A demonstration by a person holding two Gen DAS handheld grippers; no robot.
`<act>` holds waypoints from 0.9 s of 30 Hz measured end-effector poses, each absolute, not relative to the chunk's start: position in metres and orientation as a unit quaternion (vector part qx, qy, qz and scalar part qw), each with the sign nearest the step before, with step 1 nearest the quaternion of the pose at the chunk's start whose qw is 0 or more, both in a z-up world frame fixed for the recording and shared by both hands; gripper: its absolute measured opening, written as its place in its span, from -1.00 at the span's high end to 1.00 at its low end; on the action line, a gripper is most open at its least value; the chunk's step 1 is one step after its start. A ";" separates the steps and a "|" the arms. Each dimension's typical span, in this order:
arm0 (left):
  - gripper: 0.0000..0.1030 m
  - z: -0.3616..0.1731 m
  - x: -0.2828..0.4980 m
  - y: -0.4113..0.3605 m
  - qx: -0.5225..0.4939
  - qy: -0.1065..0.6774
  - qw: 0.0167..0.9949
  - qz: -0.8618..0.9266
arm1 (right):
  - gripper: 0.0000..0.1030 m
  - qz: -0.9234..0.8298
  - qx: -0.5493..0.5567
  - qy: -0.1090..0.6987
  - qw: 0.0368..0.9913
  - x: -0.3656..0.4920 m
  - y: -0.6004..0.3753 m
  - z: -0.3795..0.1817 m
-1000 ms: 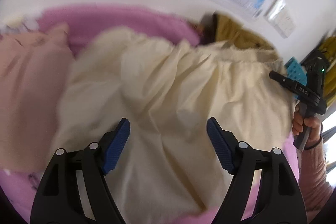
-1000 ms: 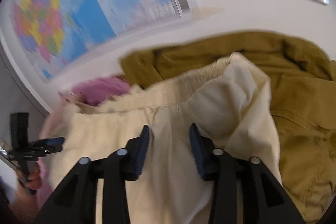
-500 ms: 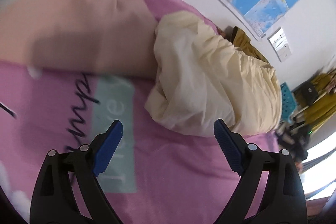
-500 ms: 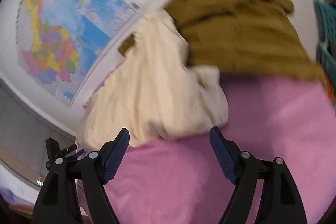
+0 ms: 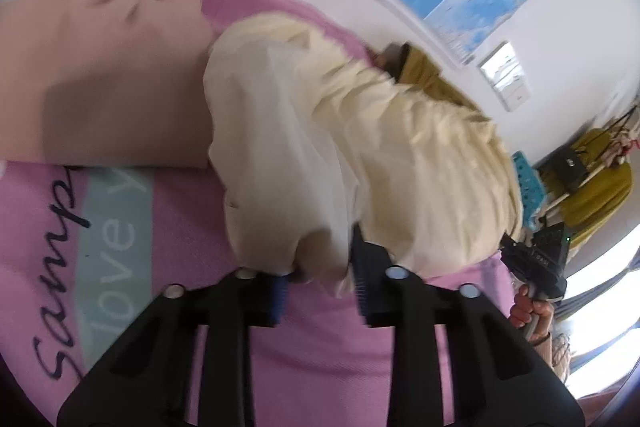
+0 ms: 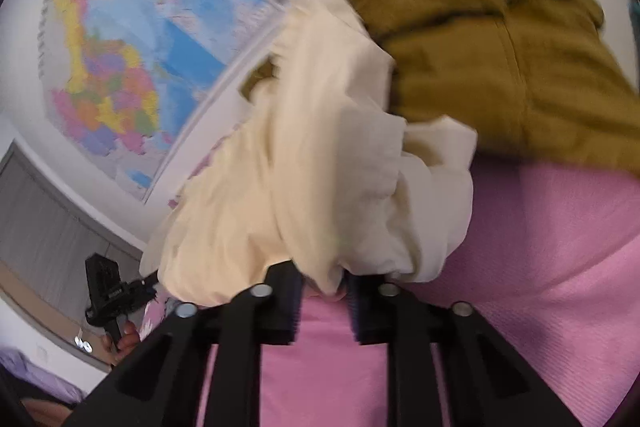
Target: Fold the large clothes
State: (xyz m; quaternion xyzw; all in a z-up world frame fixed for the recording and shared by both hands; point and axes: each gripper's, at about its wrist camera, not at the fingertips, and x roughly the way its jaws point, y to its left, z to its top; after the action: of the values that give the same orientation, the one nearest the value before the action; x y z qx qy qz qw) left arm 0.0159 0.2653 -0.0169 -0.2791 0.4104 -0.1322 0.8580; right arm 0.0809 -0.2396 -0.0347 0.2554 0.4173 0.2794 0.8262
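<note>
A large cream garment [image 5: 360,155] lies bunched on a pink bed sheet [image 5: 192,227]. My left gripper [image 5: 320,281] is shut on the garment's near edge, with cream cloth pinched between the blue pads. In the right wrist view the same cream garment [image 6: 304,179] hangs in folds over the pink sheet [image 6: 540,259]. My right gripper [image 6: 324,301] is shut on its lower edge. The right gripper also shows at the right edge of the left wrist view [image 5: 536,263]. The left gripper shows at the left of the right wrist view [image 6: 116,295].
A peach garment [image 5: 100,83] lies left of the cream one. An olive-brown garment [image 6: 500,55] lies behind it by the wall. Wall maps [image 6: 120,59] hang above the bed. A teal crate [image 5: 528,183] and hanging clothes [image 5: 600,195] stand at the right.
Both grippers were open above the sheet half a second ago. Both have moved in to the cream garment's near edge and shut on it.
</note>
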 end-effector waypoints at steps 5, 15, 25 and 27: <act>0.67 0.023 -0.028 0.268 -0.264 0.373 0.875 -0.162 | 0.77 0.335 0.228 0.364 0.838 0.043 -0.248 0.020; 0.23 -0.050 -0.075 0.288 -0.337 0.438 0.820 -0.151 | 0.56 0.298 0.187 0.450 0.821 0.002 -0.263 -0.035; -0.26 0.008 -0.105 0.277 -0.218 0.399 0.888 -0.060 | -0.26 0.225 0.145 0.410 0.872 -0.030 -0.281 -0.012; -0.31 0.029 -0.113 0.272 -0.204 0.367 0.904 -0.074 | -0.20 0.208 0.146 0.394 0.883 -0.032 -0.288 -0.009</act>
State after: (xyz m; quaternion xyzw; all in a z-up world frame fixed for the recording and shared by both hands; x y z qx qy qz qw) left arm -0.1126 0.2715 0.0291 -0.2042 0.3670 -0.0742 0.9045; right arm -0.0325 -0.2883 -0.0088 0.1459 0.3936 0.2083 0.8834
